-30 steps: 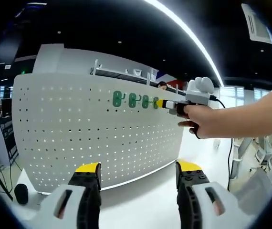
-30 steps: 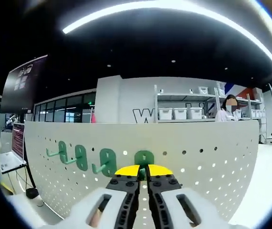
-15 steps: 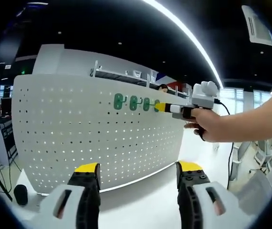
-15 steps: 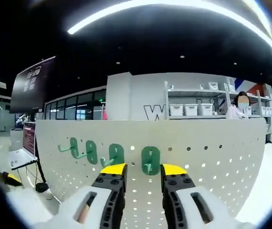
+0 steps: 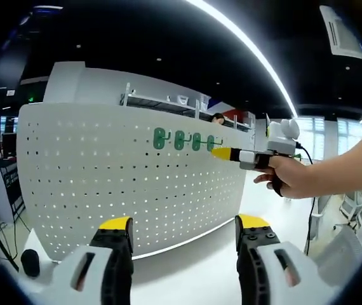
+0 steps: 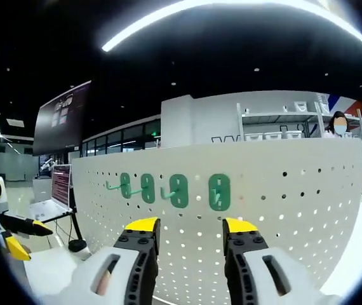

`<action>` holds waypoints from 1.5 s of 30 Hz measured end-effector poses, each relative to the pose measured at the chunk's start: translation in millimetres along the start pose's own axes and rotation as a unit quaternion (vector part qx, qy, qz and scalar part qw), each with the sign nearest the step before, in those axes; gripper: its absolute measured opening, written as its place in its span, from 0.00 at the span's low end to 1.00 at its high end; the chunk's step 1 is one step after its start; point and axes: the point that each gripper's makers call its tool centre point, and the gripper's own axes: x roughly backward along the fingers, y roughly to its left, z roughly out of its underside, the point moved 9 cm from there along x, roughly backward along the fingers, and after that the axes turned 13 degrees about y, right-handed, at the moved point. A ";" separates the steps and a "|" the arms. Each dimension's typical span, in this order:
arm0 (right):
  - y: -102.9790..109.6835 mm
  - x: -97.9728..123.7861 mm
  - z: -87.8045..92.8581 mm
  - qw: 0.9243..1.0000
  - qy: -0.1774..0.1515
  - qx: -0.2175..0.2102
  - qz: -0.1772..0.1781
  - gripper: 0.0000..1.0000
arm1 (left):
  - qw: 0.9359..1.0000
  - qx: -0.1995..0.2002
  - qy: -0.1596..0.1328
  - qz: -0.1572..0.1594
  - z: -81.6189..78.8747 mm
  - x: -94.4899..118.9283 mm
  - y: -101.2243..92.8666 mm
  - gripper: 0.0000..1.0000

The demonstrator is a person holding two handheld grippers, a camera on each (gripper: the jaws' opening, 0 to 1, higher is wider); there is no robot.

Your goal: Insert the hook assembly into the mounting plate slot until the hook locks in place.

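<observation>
Green plastic hooks, four of them, are sitting in a row on the white perforated mounting plate, and I am facing it with both grippers spread and holding nothing. Nearest my right gripper is the last hook; my left gripper is hanging low, well apart from the row. I am judging each hook light, stiff and a little slick, best pinched by its flat backing, not the thin prong.

White pegboard, four green hooks, right claw just beside, left claw open
</observation>
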 end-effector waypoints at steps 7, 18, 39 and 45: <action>-3.1 16.9 7.4 1.000 0.004 0.012 -0.020 0.46 | 1.000 0.003 -0.007 0.002 -2.6 1.1 0.6 0.69; -0.2 56.8 22.4 0.998 0.007 0.038 -0.050 0.48 | 1.000 -0.009 -0.008 0.002 -4.5 1.2 -0.7 0.69; 6.1 101.8 64.2 0.997 0.035 0.018 -0.059 0.48 | 1.000 -0.011 -0.013 -0.004 2.3 12.0 1.6 0.71; 6.5 111.7 73.3 0.997 0.040 0.014 -0.059 0.49 | 1.000 -0.009 -0.012 -0.006 5.4 15.0 1.5 0.72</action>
